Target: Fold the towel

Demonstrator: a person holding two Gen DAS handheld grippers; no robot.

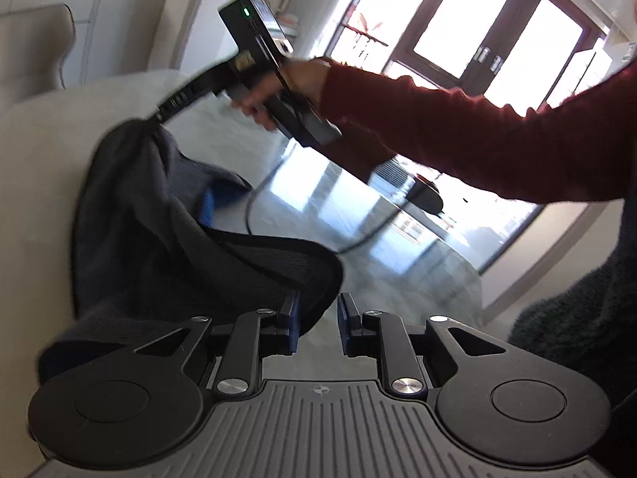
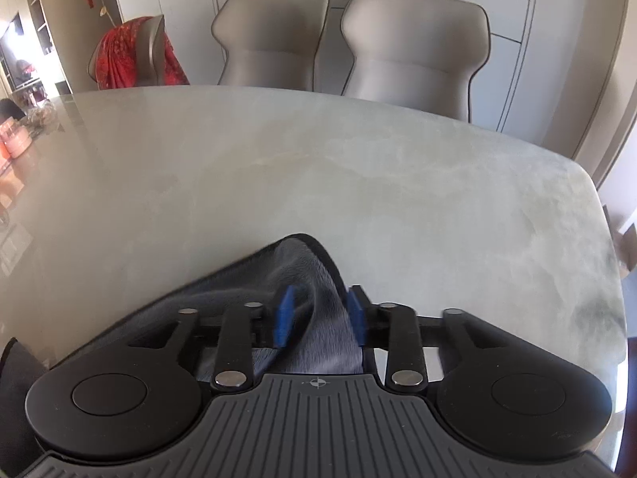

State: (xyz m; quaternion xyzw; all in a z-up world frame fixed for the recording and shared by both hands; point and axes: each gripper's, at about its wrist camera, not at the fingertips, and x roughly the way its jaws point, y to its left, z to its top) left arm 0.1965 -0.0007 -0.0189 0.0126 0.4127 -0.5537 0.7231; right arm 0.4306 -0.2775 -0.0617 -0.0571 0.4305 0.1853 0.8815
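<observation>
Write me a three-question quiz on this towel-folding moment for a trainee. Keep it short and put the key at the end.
1. True or false: the left gripper is clamped on the towel.
2. What is the right gripper doing?
A. Pinching a part of the towel and holding it up
B. Hovering open with nothing between its fingers
C. Gripping a chair back
3. Short answer: what surface does the lower part of the towel lie on?

Key
1. False. Its jaws stand open, with the towel's edge beside one finger.
2. A
3. The table
</observation>
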